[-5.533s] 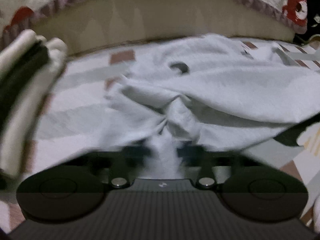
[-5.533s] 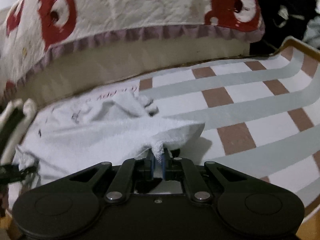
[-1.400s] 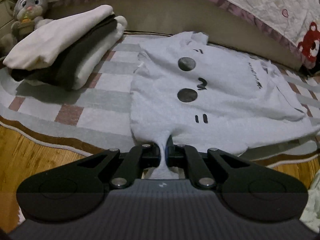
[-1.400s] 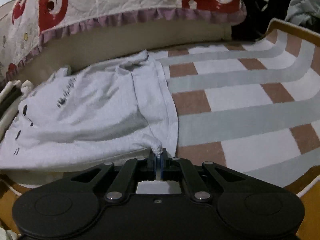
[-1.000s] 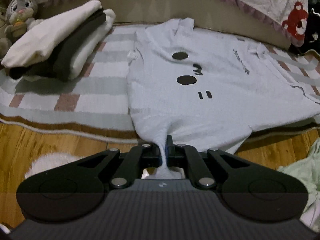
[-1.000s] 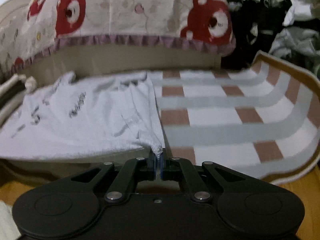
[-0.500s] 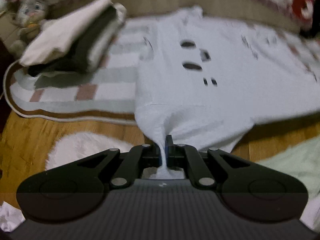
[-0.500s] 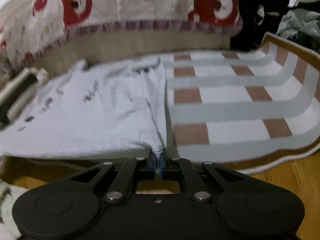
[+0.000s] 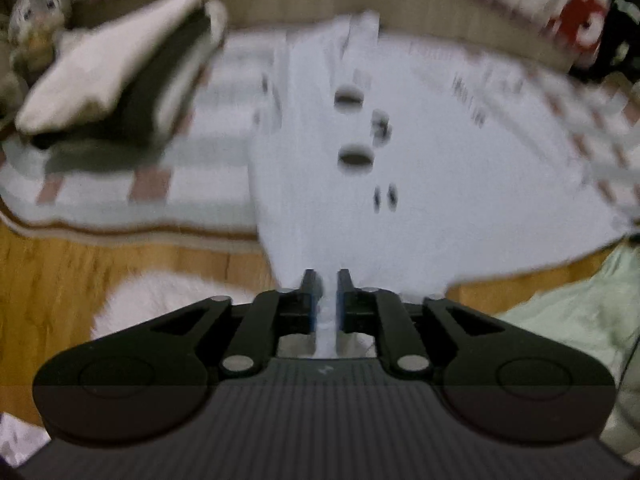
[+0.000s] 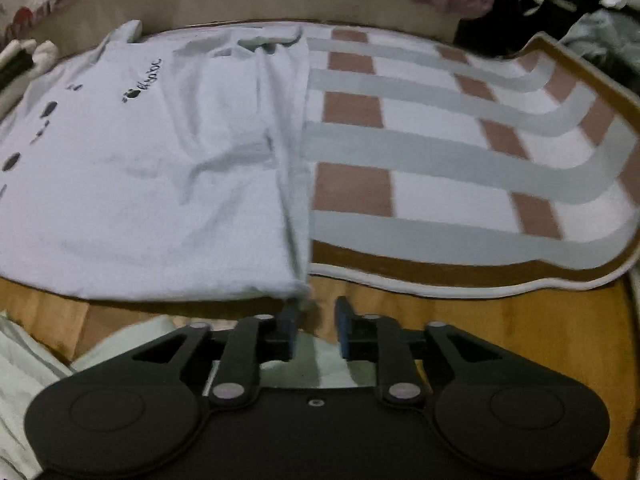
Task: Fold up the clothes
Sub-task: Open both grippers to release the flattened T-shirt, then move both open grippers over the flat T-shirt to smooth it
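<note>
You are releasing spread-out white shirt [image 10: 152,184] for folding: right gripper [image 10: 316,312] opening, hem corner at 10 o'clock already free; left gripper [image 9: 325,284] opening, cloth between pads.

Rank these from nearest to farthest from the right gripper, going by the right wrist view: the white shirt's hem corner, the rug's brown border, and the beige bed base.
Right gripper, jaws opening, nothing between them:
1. White shirt: its hem corner lies just ahead of the left finger.
2. Rug: its brown border runs ahead and to the right.
3. Beige bed base: at the back, beyond shirt and rug.
</note>
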The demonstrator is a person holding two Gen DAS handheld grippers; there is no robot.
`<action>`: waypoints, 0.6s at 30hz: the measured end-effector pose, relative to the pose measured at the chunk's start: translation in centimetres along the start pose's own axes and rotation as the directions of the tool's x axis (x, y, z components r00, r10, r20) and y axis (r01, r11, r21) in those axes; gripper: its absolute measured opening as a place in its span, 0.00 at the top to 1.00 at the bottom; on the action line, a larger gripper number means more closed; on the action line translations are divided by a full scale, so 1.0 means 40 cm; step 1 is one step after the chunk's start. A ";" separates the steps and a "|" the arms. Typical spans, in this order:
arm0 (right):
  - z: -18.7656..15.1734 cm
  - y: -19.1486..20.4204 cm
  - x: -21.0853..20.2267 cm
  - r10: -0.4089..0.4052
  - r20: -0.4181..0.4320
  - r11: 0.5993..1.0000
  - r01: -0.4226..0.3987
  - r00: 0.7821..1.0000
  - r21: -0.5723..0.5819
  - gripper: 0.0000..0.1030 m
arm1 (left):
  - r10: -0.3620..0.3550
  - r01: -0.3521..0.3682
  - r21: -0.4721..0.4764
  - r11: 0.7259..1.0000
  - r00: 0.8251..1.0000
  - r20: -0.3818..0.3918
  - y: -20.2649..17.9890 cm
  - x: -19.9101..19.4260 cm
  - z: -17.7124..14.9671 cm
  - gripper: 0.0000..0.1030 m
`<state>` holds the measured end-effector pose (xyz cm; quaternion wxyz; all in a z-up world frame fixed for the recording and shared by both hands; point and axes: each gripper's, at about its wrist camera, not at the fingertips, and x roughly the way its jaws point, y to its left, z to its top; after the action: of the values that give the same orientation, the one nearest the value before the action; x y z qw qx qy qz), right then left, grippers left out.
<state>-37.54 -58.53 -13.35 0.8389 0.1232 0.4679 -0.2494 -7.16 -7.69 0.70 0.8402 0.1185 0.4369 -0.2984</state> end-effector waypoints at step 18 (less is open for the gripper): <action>0.238 0.168 -0.010 0.262 0.299 0.961 -0.277 0.917 0.006 0.46 | -0.249 0.254 -0.041 0.966 0.963 0.103 -0.286 0.362 0.116 0.71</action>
<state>-27.23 -56.93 -8.13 0.9225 0.1679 0.3096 -0.1582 -4.62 -24.67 -7.51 0.8186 0.0247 0.4152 -0.3961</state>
